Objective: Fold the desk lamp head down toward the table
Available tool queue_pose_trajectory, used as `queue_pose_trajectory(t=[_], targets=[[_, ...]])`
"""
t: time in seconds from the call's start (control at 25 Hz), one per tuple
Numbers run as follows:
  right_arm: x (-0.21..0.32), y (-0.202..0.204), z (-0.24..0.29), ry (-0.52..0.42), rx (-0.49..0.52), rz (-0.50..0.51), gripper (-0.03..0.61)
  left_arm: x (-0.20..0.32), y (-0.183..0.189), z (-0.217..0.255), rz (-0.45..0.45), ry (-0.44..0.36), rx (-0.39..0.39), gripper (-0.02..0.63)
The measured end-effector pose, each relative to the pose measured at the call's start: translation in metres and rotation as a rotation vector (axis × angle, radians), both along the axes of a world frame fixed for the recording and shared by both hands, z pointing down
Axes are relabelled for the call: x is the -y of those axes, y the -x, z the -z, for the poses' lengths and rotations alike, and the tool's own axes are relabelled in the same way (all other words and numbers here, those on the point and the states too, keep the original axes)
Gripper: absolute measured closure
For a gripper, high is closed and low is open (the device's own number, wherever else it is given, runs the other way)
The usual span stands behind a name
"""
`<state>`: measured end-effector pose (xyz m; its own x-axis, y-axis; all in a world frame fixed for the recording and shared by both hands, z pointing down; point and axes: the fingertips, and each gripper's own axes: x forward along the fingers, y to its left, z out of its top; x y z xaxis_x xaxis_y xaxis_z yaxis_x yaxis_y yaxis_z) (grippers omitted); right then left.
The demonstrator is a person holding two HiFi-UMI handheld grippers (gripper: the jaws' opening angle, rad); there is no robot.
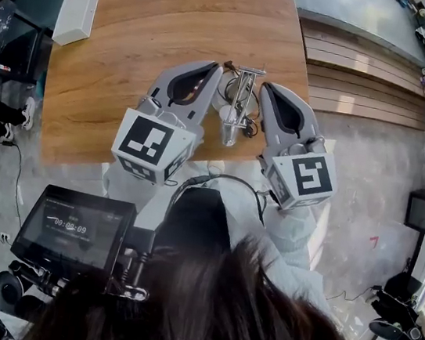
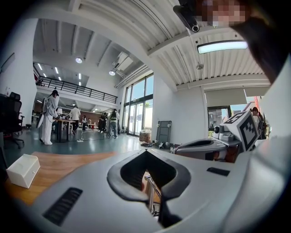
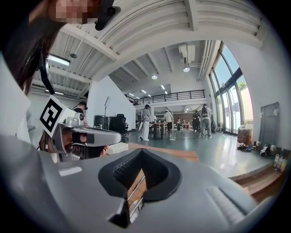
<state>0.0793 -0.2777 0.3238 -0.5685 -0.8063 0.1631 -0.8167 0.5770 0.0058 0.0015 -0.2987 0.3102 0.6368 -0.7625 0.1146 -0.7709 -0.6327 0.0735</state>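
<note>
Two hand-held grippers flank the desk lamp (image 1: 236, 109), one on each side, over the near edge of the wooden desk (image 1: 135, 51). The left hand-held gripper (image 1: 213, 68) has its jaws pressed together with nothing between them. The right hand-held gripper (image 1: 266, 87) matches it, closed and empty.

Both point roughly level across the desk. Their tips sit just beside the lamp's thin metal arms, and as far as the head view shows they are not touching them. Through the opening behind the closed tips, each gripper view catches a sliver of the bright rods (image 2: 152, 195) below. So the lamp stands between and under the two tools, in neither grip.

My read is that this paired stance brackets the lamp. It would be handy for steadying the stand with one tool and pressing the head with the other, yet it would equally suit hands parked after letting go.

The lamp's pale shade (image 1: 230, 132) lies toward the person, low among the rods. The steep look from above flattens everything, so I cannot tell whether the head is raised or already folded toward the desk. A white box (image 1: 76, 14) sits well apart at the far left corner, out of play.
</note>
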Motion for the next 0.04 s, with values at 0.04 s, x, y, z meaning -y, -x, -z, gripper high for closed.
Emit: queue_pose_trajectory(t=[0.04], targets=[[0.0, 0.0, -0.0011, 0.0, -0.001, 0.001, 0.578, 0.0004, -0.0007, -0.0012, 0.0, 0.0, 0.002, 0.611]])
